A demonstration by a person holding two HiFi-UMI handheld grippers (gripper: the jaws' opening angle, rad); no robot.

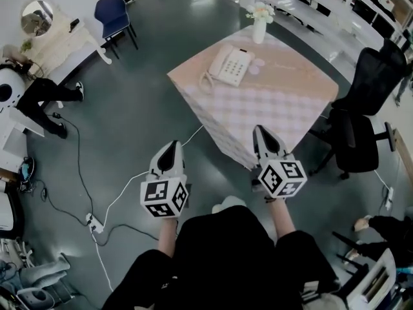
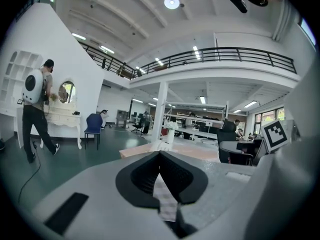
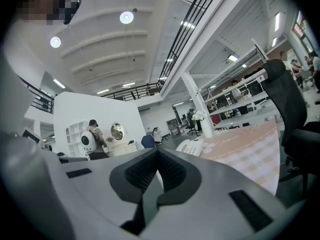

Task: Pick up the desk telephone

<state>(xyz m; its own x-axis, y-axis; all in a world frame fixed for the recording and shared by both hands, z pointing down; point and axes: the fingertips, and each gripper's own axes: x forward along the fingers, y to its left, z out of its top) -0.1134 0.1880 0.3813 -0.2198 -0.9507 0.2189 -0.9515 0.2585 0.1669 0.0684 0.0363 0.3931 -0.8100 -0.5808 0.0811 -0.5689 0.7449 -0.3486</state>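
Note:
The white desk telephone [image 1: 227, 65] lies near the far left corner of a table with a pink checked cloth [image 1: 284, 102]; its handset rests on the cradle. Both grippers hang in the air short of the table's near edge. My left gripper [image 1: 173, 146] is shut and empty, off the table's left side over the floor. My right gripper [image 1: 261, 130] is also shut and empty, just before the near edge. In the right gripper view the telephone [image 3: 192, 145] shows beyond the closed jaws. In the left gripper view the table [image 2: 200, 151] is ahead and the telephone is mostly hidden.
A white vase with flowers [image 1: 259, 21] stands behind the telephone. A black office chair [image 1: 364, 102] is right of the table and a blue chair [image 1: 115, 15] at the far left. Cables and a power strip [image 1: 95, 223] lie on the floor. A person [image 1: 39, 92] stands by a white dresser.

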